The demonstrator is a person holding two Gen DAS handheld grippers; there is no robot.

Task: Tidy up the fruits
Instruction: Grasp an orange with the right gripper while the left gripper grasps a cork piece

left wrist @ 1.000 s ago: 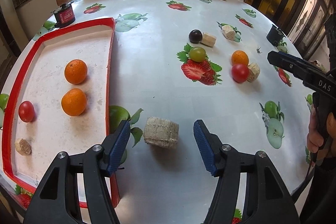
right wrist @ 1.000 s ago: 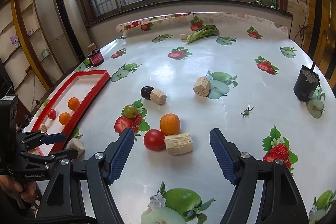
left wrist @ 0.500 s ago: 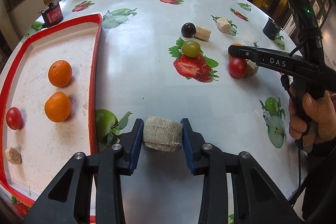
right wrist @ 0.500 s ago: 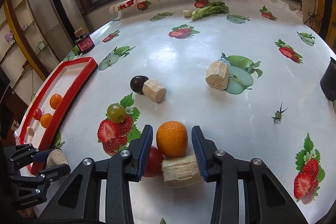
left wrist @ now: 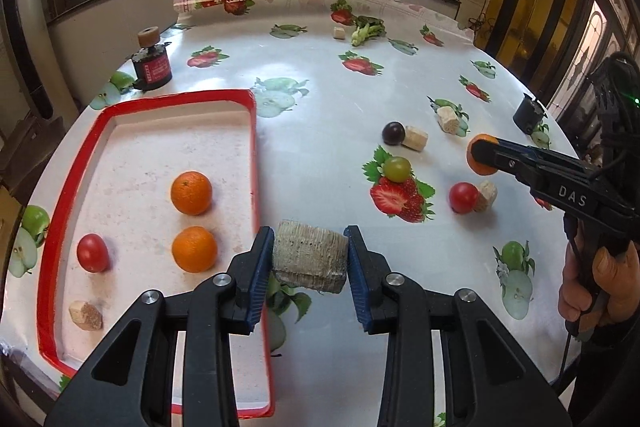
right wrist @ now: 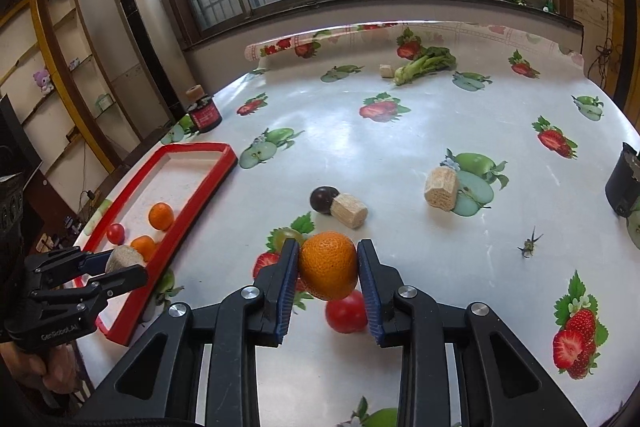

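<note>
So far the red tray [left wrist: 60, 211] holds two oranges, a tomato and a small block. The left gripper [left wrist: 310, 259] clamps a pale block [left wrist: 310, 255] beside the tray's rim; the right gripper [right wrist: 328, 267] clamps an orange [right wrist: 328, 265] above the table. A tomato [left wrist: 463, 197], green grape [left wrist: 397, 169] and dark plum [left wrist: 393, 133] remain loose.

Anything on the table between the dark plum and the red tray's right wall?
Nothing; bare tablecloth between the dark plum and the red tray, seen in the left wrist view.
</note>
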